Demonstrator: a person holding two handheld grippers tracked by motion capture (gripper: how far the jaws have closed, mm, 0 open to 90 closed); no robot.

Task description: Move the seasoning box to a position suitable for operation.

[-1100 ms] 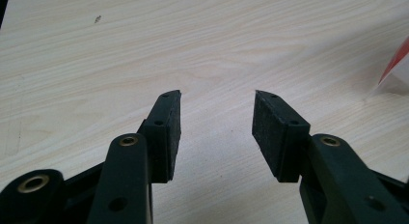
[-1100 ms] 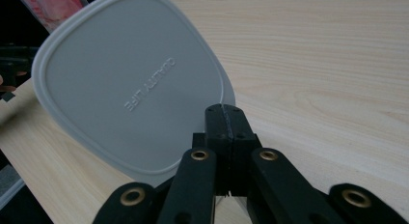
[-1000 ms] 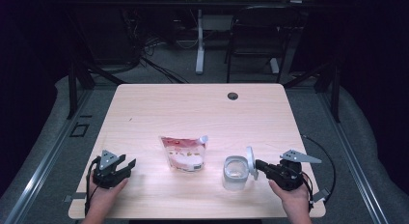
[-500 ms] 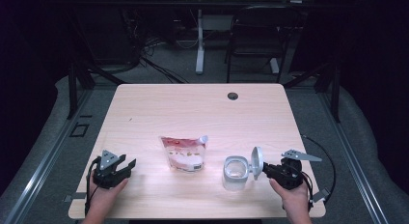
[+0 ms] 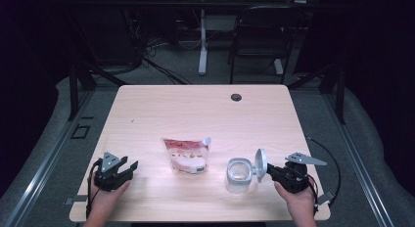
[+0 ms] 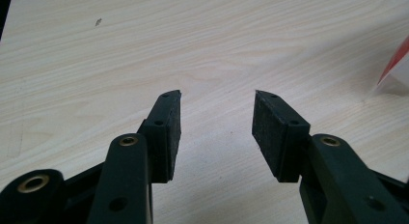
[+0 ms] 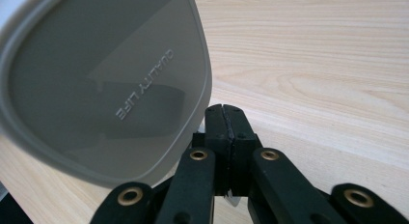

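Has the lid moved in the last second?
Yes. The lid has tipped upright beside the jar, its edge pinched in the right gripper.

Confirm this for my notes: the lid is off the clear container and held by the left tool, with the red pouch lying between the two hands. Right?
Not quite. The right tool holds the lid, jaws shut on its edge, as the high view shows. The left tool is open on nothing. The rest stands: the container is uncovered, and the pouch lies between the hands.

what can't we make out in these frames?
- Pouch: print too small in the high view; in the left gripper view the frame's right edge leaves just a corner.
- Container: contents unreadable in the high view, too small.
- Lid held by the right hand-held gripper: the jaws hide the pinched part, the frame edge cuts its left side.
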